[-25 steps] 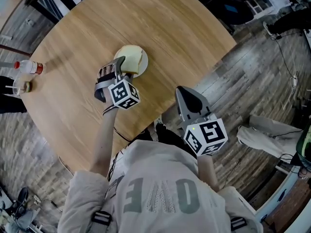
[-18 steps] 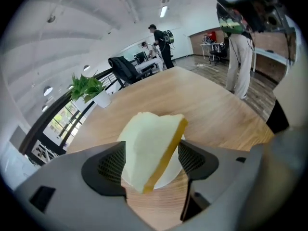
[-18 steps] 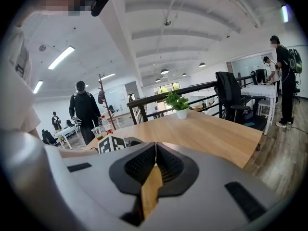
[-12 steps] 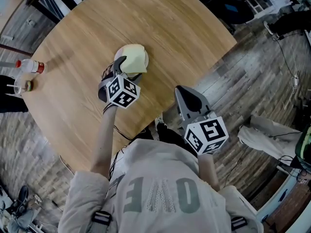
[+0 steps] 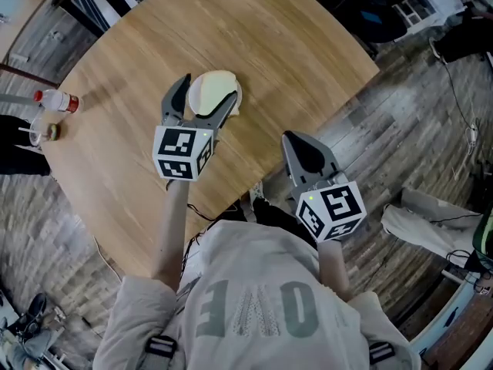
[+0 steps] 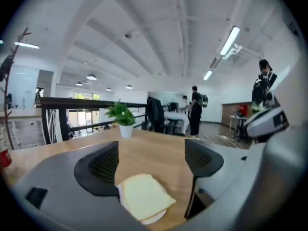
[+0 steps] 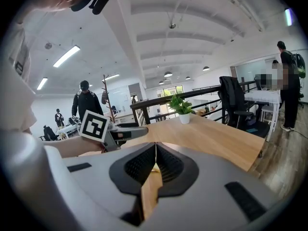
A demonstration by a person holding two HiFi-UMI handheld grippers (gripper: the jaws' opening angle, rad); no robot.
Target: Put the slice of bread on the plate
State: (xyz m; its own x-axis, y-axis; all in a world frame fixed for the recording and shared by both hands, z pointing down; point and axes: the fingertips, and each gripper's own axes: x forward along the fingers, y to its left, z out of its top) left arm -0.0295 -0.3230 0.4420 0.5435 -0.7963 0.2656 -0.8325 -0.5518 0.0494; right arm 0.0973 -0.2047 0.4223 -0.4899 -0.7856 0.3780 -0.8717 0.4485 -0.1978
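A pale slice of bread point(image 5: 208, 92) lies flat on a small white plate point(image 5: 236, 103) on the round wooden table point(image 5: 293, 60). My left gripper point(image 5: 210, 85) hovers above it, its jaws opening wide and its pads clear of the slice. In the left gripper view the bread point(image 6: 144, 196) and the plate point(image 6: 155, 220) sit low, beneath the left gripper point(image 6: 151, 160). My right gripper point(image 5: 299, 145) is shut on nothing, near the table's front edge. Its own view shows the right gripper point(image 7: 155, 163) with jaws pressed together.
A red-capped bottle point(image 5: 55, 100) lies at the table's left edge. A white pot with a green plant point(image 6: 125, 121) stands at the far side. Beyond the table are a black railing point(image 6: 72, 102), an office chair point(image 7: 233, 102) and people standing.
My left gripper has let go of the bread, opened wide, rolled upright and risen off the plate. The slice stays on the plate. The right gripper has not moved.
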